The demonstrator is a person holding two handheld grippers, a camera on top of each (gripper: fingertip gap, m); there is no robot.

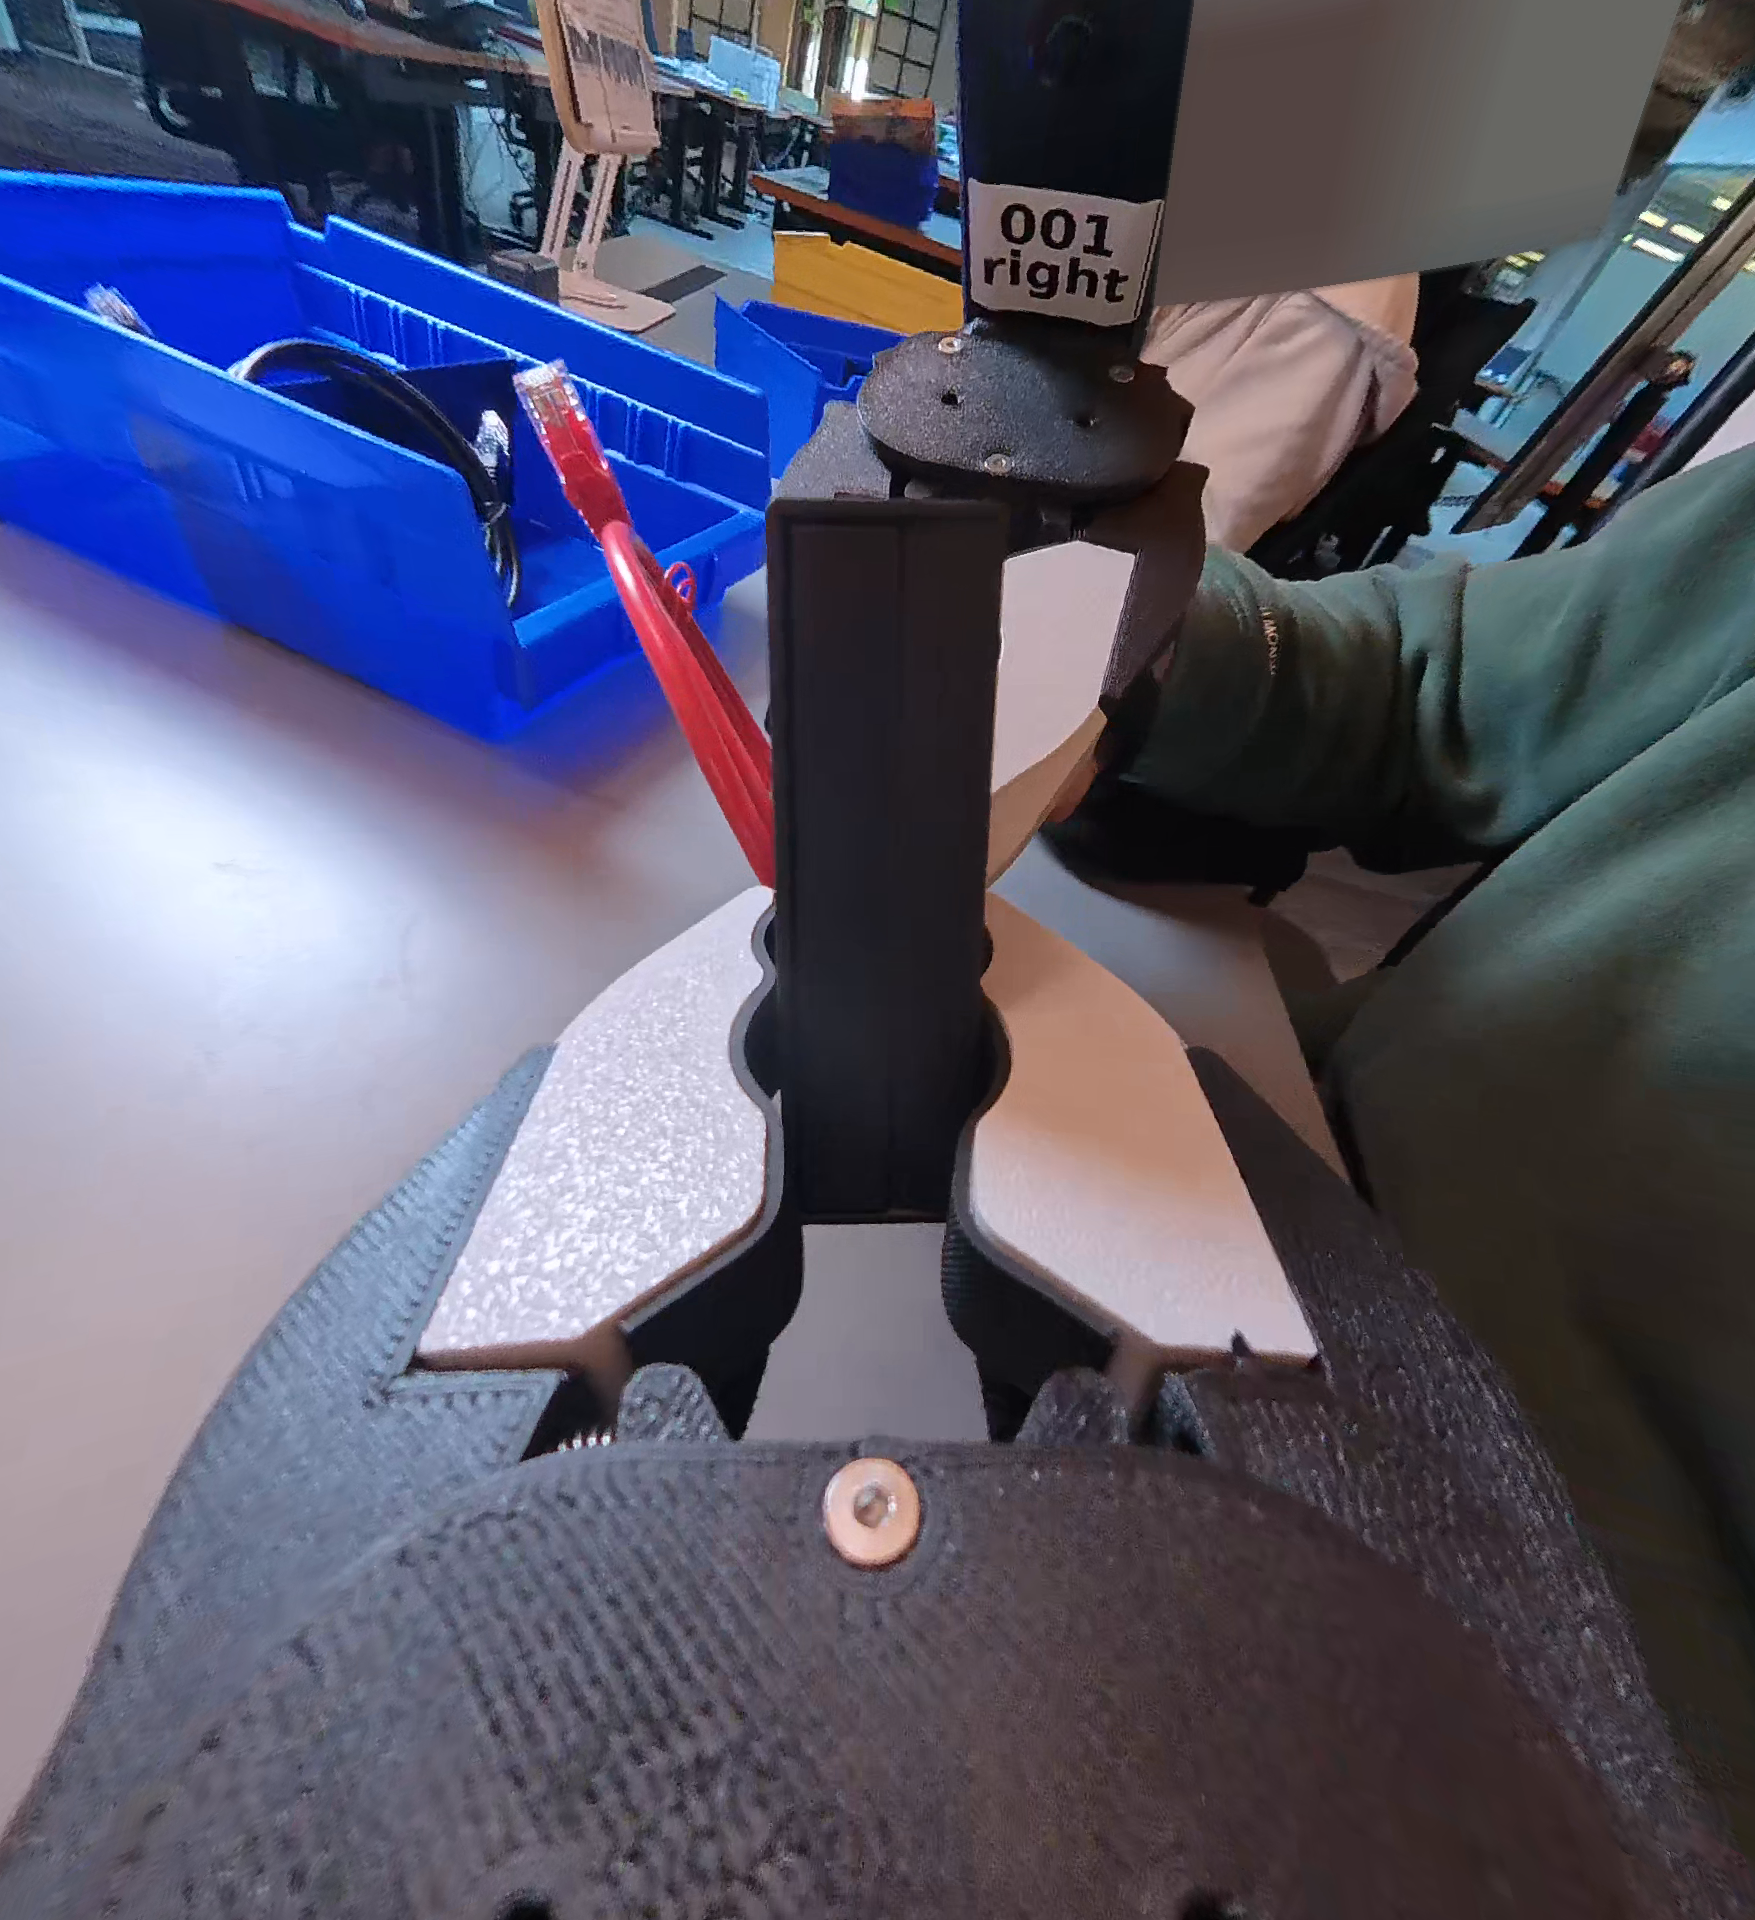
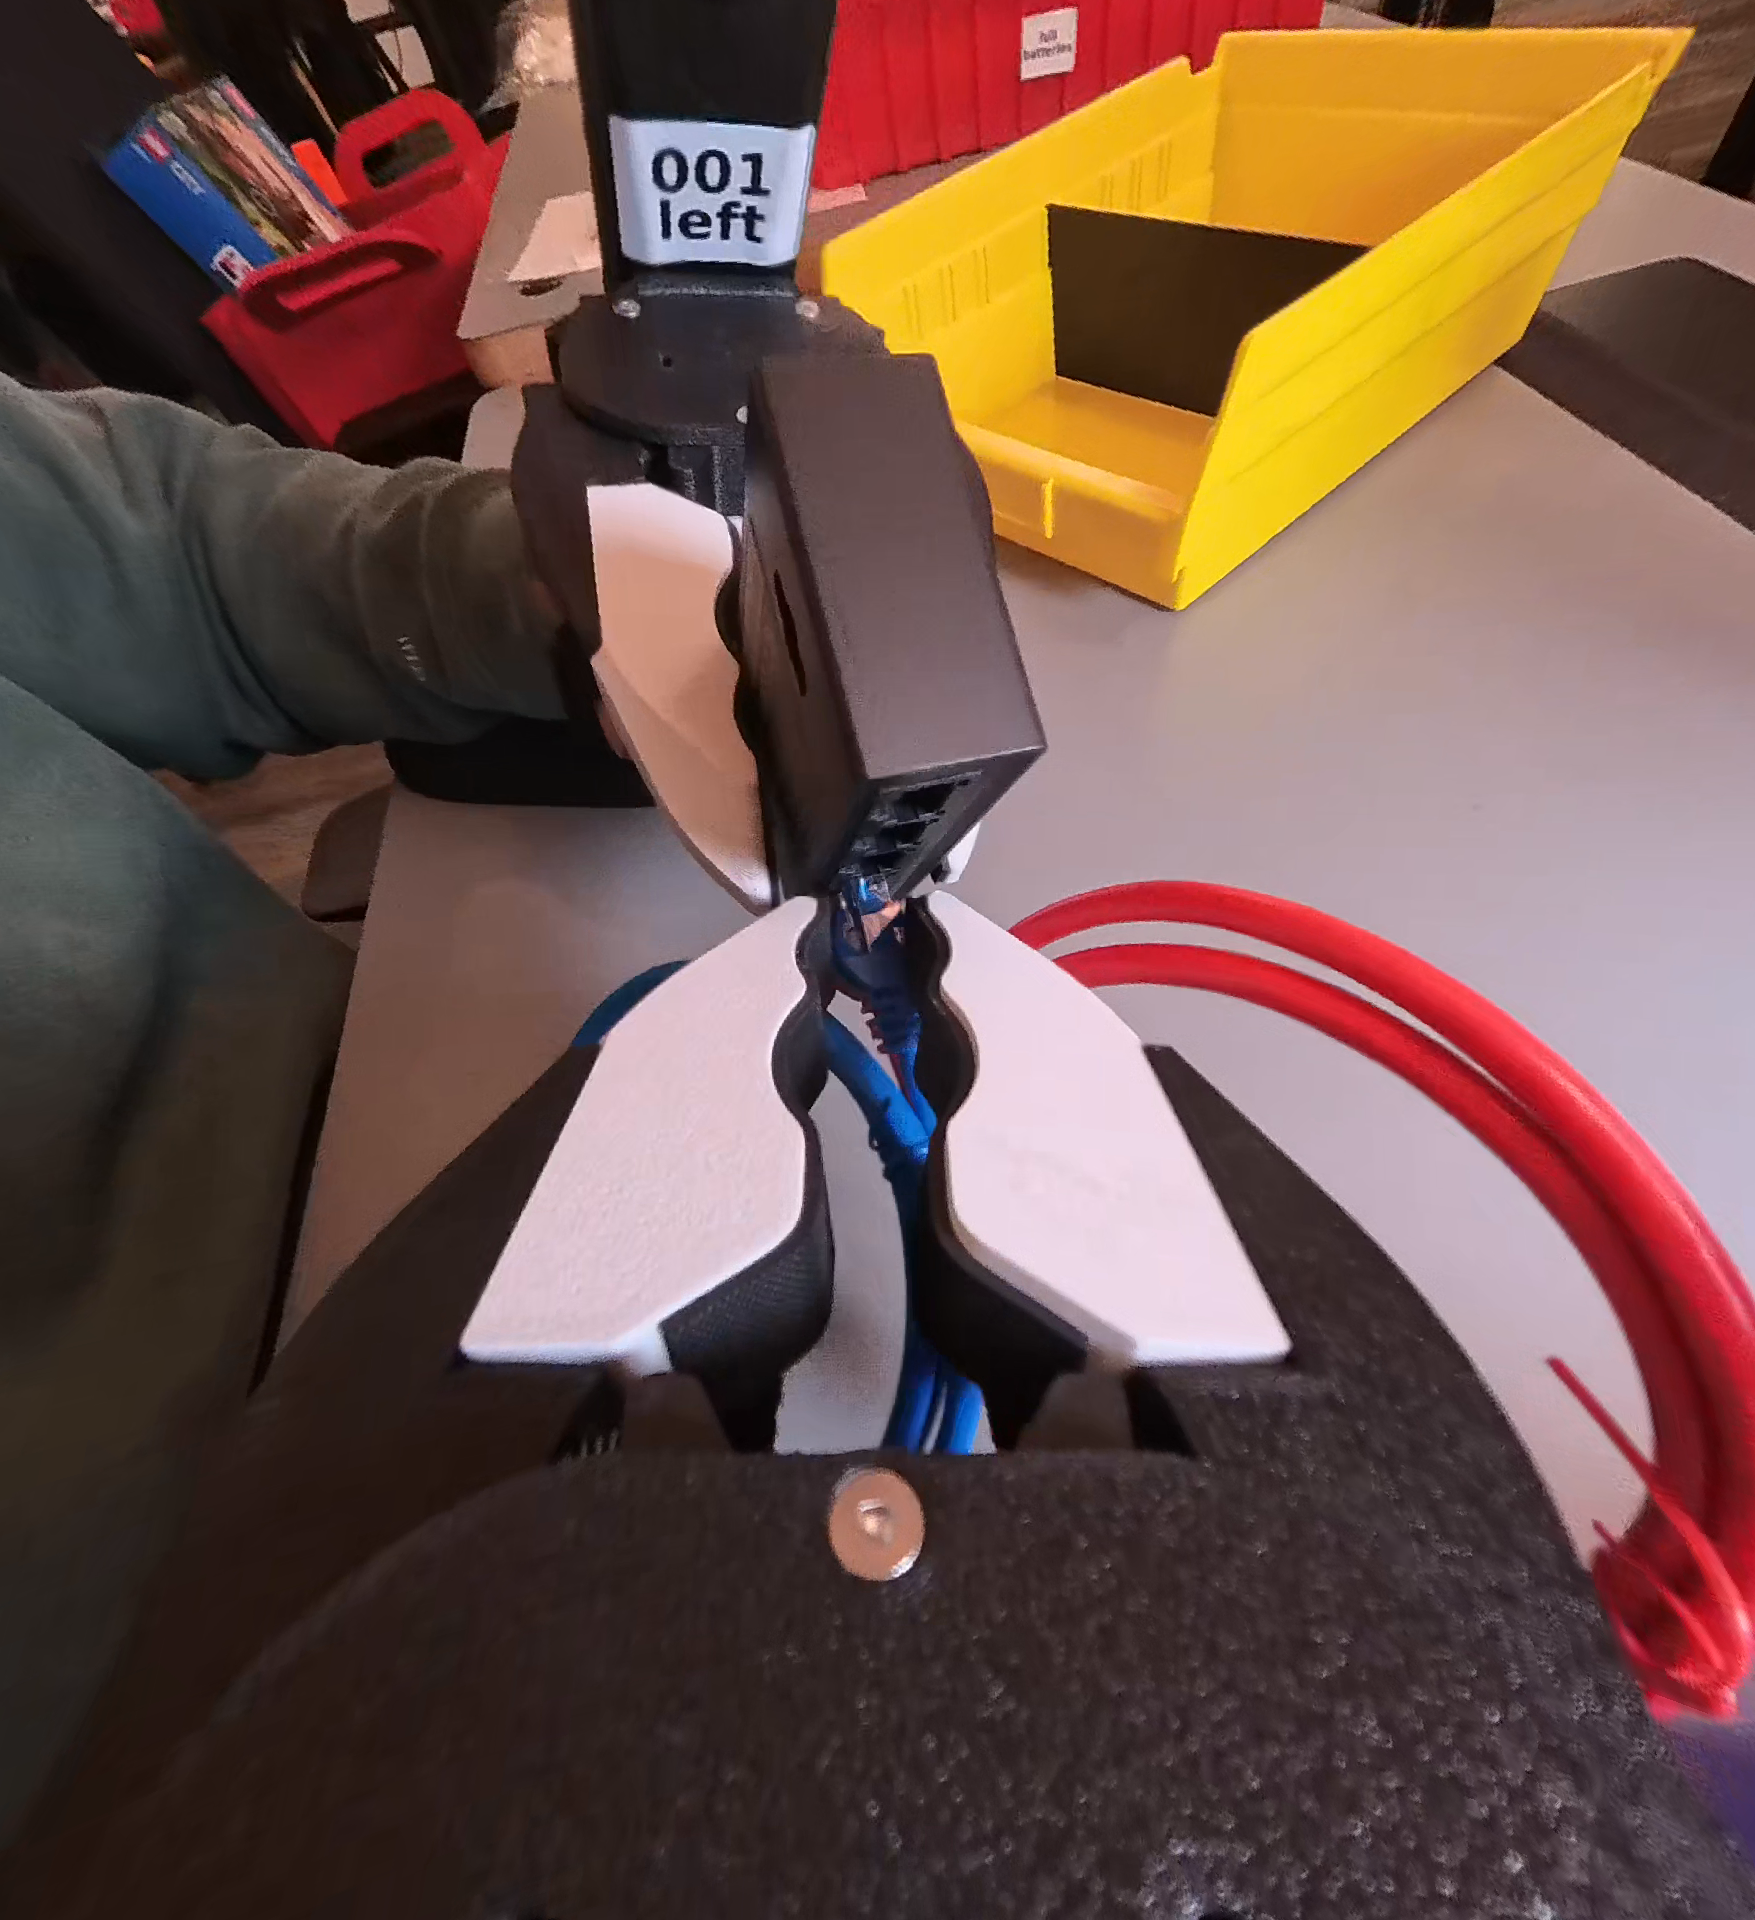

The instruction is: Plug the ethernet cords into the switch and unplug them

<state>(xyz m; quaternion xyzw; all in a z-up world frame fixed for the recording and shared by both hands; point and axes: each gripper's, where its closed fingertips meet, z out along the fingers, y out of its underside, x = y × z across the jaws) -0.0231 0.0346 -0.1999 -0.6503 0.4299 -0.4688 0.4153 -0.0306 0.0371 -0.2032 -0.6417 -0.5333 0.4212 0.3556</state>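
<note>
My left gripper is shut on the black switch and holds it on end above the table. In the right wrist view the switch points its port face towards me, with a white finger of the left gripper beside it. My right gripper is shut on the plug end of a blue ethernet cord. The plug tip meets the lowest port; I cannot tell whether it is seated. A red ethernet cord lies coiled on the table to the right, and its plug sticks up.
A blue bin holding a black cord stands at the far left of the grey table. A yellow bin with a black divider stands at the back right. A person's green sleeves reach in from the side. The tips of both grippers are at nearly the same place.
</note>
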